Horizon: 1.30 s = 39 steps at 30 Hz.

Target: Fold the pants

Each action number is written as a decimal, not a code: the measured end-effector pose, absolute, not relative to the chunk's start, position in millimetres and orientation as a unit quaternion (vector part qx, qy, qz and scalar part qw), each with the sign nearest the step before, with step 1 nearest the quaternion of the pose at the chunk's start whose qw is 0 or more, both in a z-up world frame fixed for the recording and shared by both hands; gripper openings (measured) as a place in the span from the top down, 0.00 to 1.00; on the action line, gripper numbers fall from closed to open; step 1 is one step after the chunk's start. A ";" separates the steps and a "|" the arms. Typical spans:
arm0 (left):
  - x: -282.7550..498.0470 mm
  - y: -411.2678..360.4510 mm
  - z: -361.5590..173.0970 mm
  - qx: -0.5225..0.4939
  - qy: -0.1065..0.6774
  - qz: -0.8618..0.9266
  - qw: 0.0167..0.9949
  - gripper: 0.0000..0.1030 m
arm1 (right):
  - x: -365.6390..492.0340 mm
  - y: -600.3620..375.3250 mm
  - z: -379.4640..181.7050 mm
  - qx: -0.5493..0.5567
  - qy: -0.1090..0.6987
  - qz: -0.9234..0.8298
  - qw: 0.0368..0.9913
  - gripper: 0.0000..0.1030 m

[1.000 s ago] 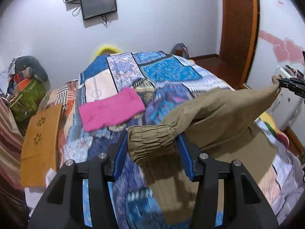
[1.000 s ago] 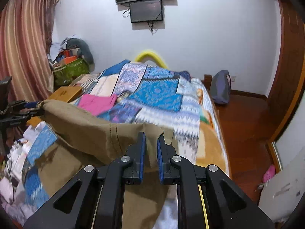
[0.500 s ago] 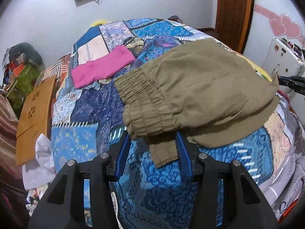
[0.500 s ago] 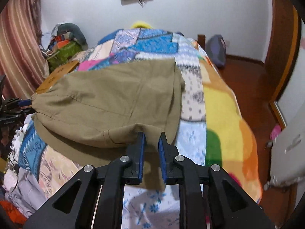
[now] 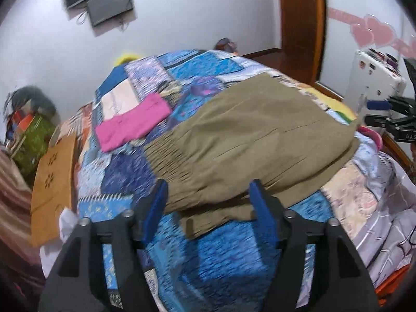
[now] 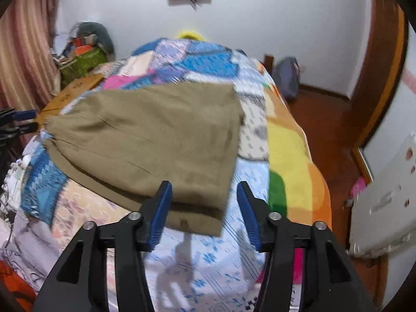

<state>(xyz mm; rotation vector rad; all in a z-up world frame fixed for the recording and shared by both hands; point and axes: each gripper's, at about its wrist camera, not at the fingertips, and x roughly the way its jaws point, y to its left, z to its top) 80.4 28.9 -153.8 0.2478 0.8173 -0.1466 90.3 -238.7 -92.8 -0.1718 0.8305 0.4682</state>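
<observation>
Both grippers are spread wide and hold nothing. The left gripper (image 5: 208, 197) hovers at the gathered waistband of the olive pants (image 5: 249, 140), which lie folded on the patchwork bed (image 5: 234, 254). The right gripper (image 6: 202, 202) hovers at their opposite edge.

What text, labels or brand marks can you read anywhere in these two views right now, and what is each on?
"DAS": white letters, cut off by the frame edge, on the black body of the right hand-held gripper, seen from the left wrist view.
Stickers on the white appliance beside the bed: too blurred to read.
Wall-mounted screen: dark, no text showing.
Olive pants: no label visible.
</observation>
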 end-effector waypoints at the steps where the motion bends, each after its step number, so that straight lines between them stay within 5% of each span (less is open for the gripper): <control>1: 81.5 19.3 -154.6 0.131 0.394 -0.079 0.906 0.33 | 89.9 -232.7 -89.5 -0.086 0.393 0.234 0.885 0.46; 12: 92.0 -32.2 -199.1 0.210 0.420 -0.122 0.874 0.32 | 85.3 -154.3 -105.9 -0.109 0.390 0.339 0.849 0.44; 26: 113.8 -20.7 -177.0 0.140 0.421 -0.138 0.885 0.32 | 101.5 -127.3 -136.9 -0.116 0.409 0.346 0.836 0.44; 30: 105.1 -30.8 -176.6 0.155 0.413 -0.159 0.883 0.32 | 102.7 -127.2 -133.4 -0.103 0.403 0.366 0.832 0.76; 33: 100.2 -43.8 -184.0 0.190 0.408 -0.162 0.878 0.33 | 98.5 -122.2 -129.6 -0.115 0.396 0.376 0.830 0.87; 39: 108.1 -55.0 -198.9 0.236 0.401 -0.121 0.877 0.70 | 98.2 -128.1 -122.0 -0.096 0.392 0.386 0.829 0.91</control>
